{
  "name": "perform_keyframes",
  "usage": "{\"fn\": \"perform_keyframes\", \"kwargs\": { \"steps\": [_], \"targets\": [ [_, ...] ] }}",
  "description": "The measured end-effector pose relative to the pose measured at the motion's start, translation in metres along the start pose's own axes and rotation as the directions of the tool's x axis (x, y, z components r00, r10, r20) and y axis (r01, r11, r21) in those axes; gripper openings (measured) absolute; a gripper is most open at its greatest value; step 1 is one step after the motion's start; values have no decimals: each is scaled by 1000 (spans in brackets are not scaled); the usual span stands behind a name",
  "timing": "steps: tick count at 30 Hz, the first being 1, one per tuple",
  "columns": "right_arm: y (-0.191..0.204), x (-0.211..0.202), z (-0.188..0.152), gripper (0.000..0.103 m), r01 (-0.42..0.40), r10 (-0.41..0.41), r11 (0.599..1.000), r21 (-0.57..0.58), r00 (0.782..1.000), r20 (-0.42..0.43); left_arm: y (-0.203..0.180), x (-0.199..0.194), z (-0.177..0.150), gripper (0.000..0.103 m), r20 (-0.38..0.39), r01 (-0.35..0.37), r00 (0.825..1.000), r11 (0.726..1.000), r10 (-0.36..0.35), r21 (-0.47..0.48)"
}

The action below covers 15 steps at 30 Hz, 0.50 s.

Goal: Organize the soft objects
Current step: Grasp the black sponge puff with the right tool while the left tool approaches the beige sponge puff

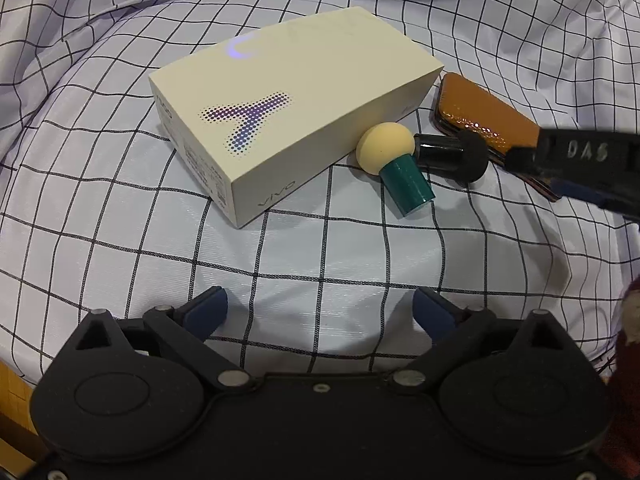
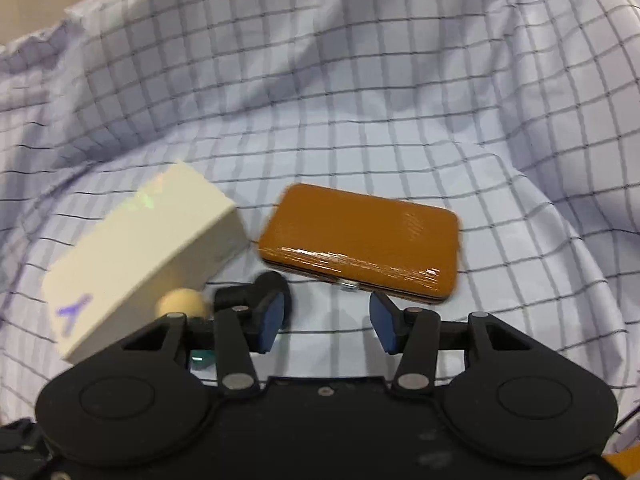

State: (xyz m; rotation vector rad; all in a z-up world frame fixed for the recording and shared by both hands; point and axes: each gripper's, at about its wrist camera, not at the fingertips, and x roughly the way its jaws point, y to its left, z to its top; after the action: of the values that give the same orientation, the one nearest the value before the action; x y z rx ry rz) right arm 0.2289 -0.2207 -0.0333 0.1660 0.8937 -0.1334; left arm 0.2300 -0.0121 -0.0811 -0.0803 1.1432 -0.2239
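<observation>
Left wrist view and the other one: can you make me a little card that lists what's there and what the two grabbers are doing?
surface: wrinkled checked cloth
box: cream, lying flat on the cloth
yellow puff: green handle, on its side against the box
black puff: on its side next to the yellow puff
case: brown, shiny, closed, beside the box
left gripper: open, empty, over bare cloth
right gripper: jaws apart, nothing between them, close to the black puff
</observation>
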Motion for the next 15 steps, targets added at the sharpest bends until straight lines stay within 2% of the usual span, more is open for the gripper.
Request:
{"fn": "perform_keyframes", "kwargs": {
  "steps": [5, 15],
  "targets": [
    [23, 3, 0, 53, -54, 54, 995, -87, 999, -9, -1, 2, 0, 96, 5, 0, 1000, 1000, 0, -2],
    [48, 23, 1, 55, -58, 52, 988, -145, 998, -48, 3, 0, 0, 97, 7, 21, 1000, 1000, -20, -17]
  ]
}}
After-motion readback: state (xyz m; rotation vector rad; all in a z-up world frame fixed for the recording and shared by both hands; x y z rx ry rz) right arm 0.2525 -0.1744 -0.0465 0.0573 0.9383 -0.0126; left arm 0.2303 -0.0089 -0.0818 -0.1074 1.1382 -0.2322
